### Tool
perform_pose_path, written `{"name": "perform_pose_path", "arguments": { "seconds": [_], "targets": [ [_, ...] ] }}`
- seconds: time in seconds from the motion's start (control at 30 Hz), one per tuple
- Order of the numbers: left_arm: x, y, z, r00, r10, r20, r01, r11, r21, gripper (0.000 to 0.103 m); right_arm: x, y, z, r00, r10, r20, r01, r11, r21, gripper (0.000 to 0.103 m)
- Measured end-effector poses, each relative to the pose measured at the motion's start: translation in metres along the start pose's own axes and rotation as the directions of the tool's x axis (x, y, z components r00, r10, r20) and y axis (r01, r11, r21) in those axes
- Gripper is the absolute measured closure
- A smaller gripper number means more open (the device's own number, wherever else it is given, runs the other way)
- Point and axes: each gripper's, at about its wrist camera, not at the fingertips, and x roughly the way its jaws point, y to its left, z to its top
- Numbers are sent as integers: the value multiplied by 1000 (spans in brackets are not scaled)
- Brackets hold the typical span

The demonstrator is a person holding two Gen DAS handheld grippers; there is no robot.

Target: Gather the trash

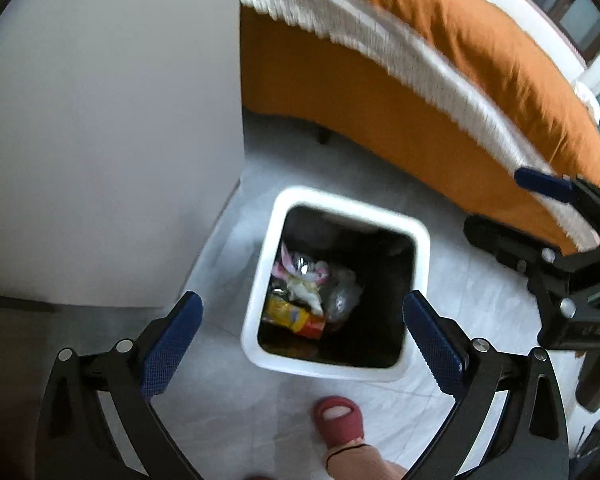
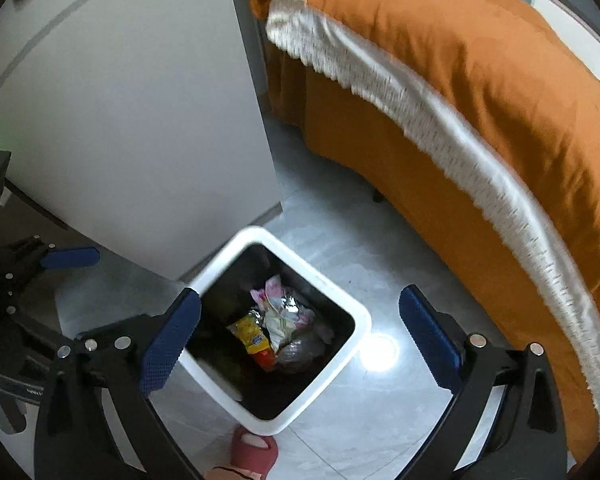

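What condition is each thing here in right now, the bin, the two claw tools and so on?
Trash bin: upright, lidless, partly filled.
Wrappers: crumpled, lying inside the bin.
Left gripper: open, empty, above the bin.
Right gripper: open, empty, above the bin.
Slipper: worn on a foot beside the bin.

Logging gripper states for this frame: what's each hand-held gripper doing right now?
Left hand-held gripper: open, holding nothing, above the trash bin.
Right hand-held gripper: open, holding nothing, also above the bin.
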Motion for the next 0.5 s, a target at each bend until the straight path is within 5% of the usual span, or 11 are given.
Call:
{"name": "perform_pose_path", "arguments": {
  "seconds": [0.27,0.5],
  "targets": [
    [-125,-17,37,991,31,127,-31,1000,-7,5,-120,8,54,990,-20,143,18,1000,16,4],
    [-256,-23,46,953,102,286,-92,995,-47,5,-240,31,96,945,-5,328,6,1000,-1,4]
  ]
}}
